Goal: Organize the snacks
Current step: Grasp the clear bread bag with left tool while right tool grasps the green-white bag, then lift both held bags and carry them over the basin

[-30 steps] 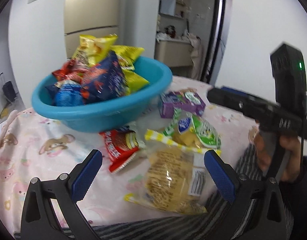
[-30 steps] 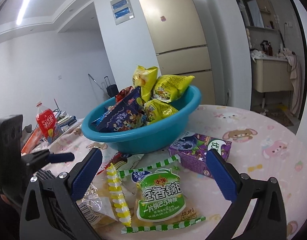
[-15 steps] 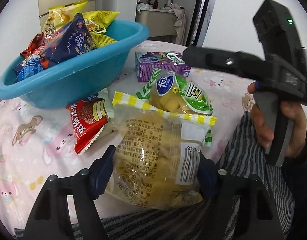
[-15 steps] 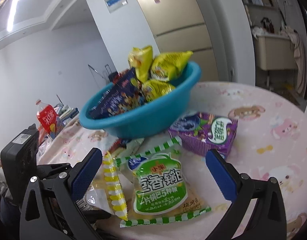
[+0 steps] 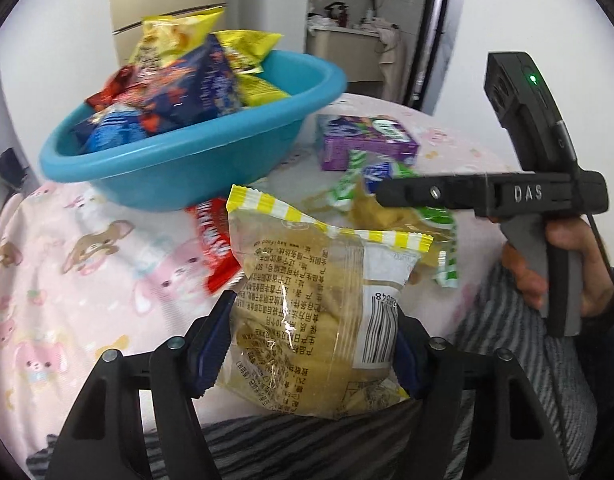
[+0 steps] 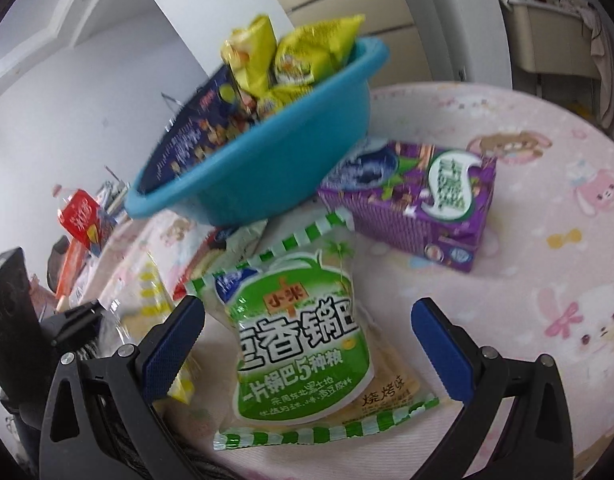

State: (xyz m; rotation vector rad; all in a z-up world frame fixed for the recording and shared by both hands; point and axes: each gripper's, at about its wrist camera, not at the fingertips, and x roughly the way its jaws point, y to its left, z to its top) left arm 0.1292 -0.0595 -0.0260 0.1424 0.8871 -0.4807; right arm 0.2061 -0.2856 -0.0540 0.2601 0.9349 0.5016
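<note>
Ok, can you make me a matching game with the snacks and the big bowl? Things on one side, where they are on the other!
Things:
1. yellow-striped clear snack bag
2. green-striped snack bag
3. purple cardboard box
4. dark blue crisp packet

Places:
A. inside the blue plastic basin
B. lying on the pink tablecloth, right of the basin
C. pinched by the left gripper
D. between the right gripper's open fingers

Pairs: 1-C, 2-D, 3-B, 4-A

Basin [image 6: 267, 168] and purple box [image 6: 411, 208] block ahead; bare tablecloth [image 6: 547, 248] rightward.
</note>
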